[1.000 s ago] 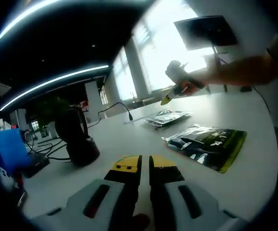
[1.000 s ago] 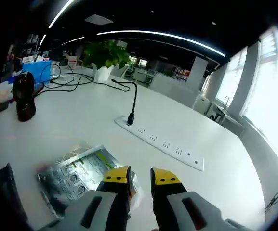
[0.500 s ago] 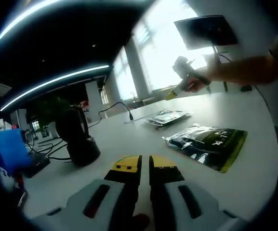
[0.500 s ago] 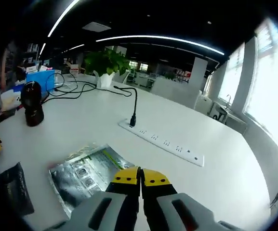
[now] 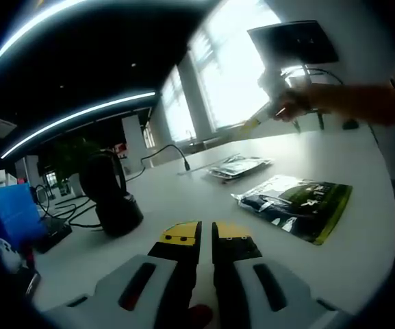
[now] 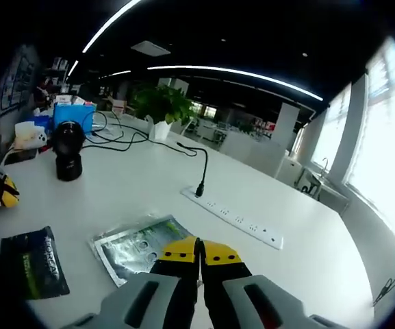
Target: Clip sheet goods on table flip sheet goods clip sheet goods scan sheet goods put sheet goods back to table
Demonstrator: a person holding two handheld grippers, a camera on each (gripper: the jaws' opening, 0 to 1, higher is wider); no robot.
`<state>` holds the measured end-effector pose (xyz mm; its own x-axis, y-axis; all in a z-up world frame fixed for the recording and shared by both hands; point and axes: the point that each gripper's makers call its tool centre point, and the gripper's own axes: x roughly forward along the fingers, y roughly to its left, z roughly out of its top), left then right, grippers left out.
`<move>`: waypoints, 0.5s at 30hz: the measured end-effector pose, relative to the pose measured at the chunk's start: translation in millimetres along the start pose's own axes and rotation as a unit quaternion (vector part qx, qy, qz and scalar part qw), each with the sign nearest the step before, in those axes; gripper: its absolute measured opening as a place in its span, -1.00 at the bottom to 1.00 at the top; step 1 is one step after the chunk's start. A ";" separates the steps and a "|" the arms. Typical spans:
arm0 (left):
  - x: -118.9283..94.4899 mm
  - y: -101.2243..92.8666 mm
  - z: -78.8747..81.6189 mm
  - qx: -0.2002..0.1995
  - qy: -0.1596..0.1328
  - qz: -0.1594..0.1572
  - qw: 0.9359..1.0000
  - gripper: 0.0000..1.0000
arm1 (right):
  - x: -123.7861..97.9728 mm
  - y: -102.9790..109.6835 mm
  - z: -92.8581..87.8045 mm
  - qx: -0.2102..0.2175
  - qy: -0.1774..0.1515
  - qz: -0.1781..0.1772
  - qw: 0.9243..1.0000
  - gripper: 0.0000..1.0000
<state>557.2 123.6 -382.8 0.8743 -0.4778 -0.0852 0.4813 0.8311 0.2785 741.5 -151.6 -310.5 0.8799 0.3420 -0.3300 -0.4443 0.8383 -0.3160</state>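
On the white desk a black scanner stands upright near the far left, with dark cables trailing behind it toward a potted plant. A white power strip lies across the middle, a black plug cord rising from its near end. A blue box sits at the far left edge among small clutter.

The silver pack lies flat just ahead of the right claw, whose yellow-tipped jaws are pressed together with nothing between them; whether they overlap the pack's near edge I cannot tell. A dark pack lies flat to its left, apart from it.

In the left gripper view the left claw hovers low over bare desk, its jaws nearly closed on nothing. The scanner stands to its left; the dark pack and silver pack lie ahead to the right. A hand holds the right claw above them.

Bright windows line one wall; long strip lights cross a dark ceiling.
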 end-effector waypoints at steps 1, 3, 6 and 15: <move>0.1 -0.1 0.0 0.000 0.000 0.000 1.000 -1.00 | -3.7 2.0 2.1 -0.003 -0.005 0.001 1.000 -1.00; 0.2 -0.7 0.6 0.000 0.000 0.000 1.000 -1.00 | -10.9 6.5 4.4 -0.008 -0.011 0.005 1.000 -1.00; 0.4 -0.7 0.4 0.000 0.001 0.001 1.000 -1.00 | -19.1 10.0 5.3 -0.013 -0.018 0.007 1.000 -1.00; -0.1 -1.3 1.1 0.000 0.003 0.000 1.000 -1.00 | -56.7 33.0 2.2 -0.001 -0.050 0.021 0.999 -1.00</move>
<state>556.4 122.3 -382.1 0.8749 -0.4757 -0.0907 0.4809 0.8314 0.2783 677.3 -142.4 -300.3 0.8724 0.4179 -0.2535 -0.4821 0.8215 -0.3045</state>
